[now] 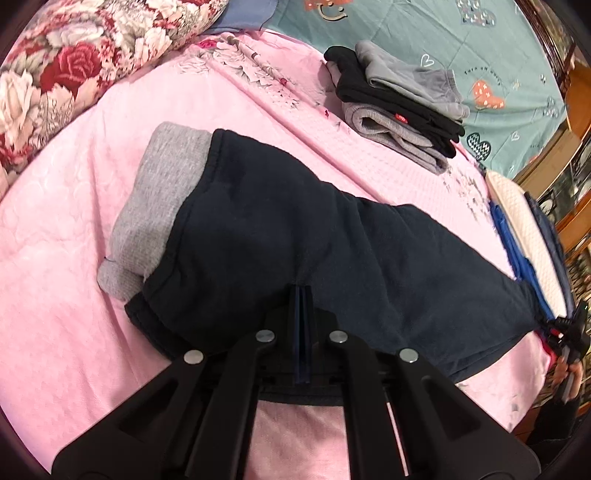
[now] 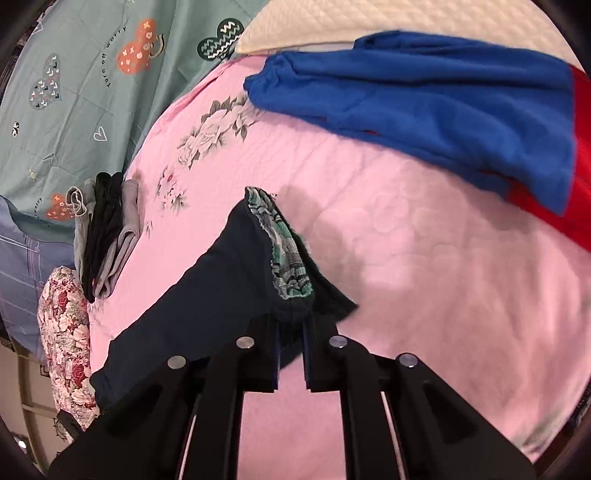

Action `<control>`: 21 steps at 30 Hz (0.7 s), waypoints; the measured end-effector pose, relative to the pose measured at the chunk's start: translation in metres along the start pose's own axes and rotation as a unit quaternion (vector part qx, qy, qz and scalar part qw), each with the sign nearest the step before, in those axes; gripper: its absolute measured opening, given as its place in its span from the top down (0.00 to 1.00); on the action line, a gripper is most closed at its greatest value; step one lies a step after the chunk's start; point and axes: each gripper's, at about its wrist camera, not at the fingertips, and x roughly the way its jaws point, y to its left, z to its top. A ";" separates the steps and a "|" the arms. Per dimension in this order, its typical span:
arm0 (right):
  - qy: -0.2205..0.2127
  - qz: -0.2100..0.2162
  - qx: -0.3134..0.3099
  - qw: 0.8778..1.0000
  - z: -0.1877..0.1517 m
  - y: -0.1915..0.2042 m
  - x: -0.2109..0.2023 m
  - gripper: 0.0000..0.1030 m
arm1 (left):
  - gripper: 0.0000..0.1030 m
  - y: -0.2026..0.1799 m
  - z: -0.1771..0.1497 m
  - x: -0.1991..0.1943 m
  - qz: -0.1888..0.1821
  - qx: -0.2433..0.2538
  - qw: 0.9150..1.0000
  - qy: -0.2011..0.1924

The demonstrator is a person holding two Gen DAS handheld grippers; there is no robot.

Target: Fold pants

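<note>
Dark navy pants (image 1: 295, 236) with grey cuffs (image 1: 162, 192) lie stretched across the pink bedspread (image 1: 74, 295). My left gripper (image 1: 303, 295) is shut on the near edge of the pants. In the right wrist view my right gripper (image 2: 291, 325) is shut on the waistband end of the pants (image 2: 221, 277), lifted a little, showing a green plaid lining (image 2: 288, 258). The right gripper also shows at the right edge of the left wrist view (image 1: 569, 332).
A stack of folded grey and black pants (image 1: 399, 103) lies at the far side. A floral pillow (image 1: 74, 66) lies at the left. A blue and red garment (image 2: 443, 110) and a white pillow (image 2: 406, 22) lie beyond the right gripper. A teal quilt (image 1: 480, 37) lies behind.
</note>
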 end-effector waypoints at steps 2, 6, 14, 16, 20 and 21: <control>0.006 -0.011 0.004 1.000 -0.005 -0.005 -0.002 0.91 | 0.96 0.001 0.000 0.000 -0.003 -0.002 1.000 -0.001; 0.018 -0.046 -0.008 0.999 -0.009 -0.008 0.013 0.79 | 0.96 -0.002 -0.001 -0.003 0.000 -0.001 1.000 -0.004; -0.115 -0.217 -0.142 0.959 -0.011 0.069 -0.034 0.39 | 0.79 -0.054 -0.001 -0.031 -0.054 0.041 0.997 -0.029; -0.092 -0.149 -0.203 0.963 -0.019 0.116 -0.025 0.38 | 0.56 -0.073 0.005 -0.020 -0.065 0.050 0.997 -0.013; 0.041 0.005 -0.333 0.942 -0.054 0.225 0.033 0.38 | 0.78 -0.104 0.012 0.034 -0.046 0.078 0.995 0.050; 0.072 0.033 -0.357 0.931 -0.064 0.250 0.051 0.38 | 0.87 -0.106 0.009 0.045 -0.042 0.082 0.993 0.070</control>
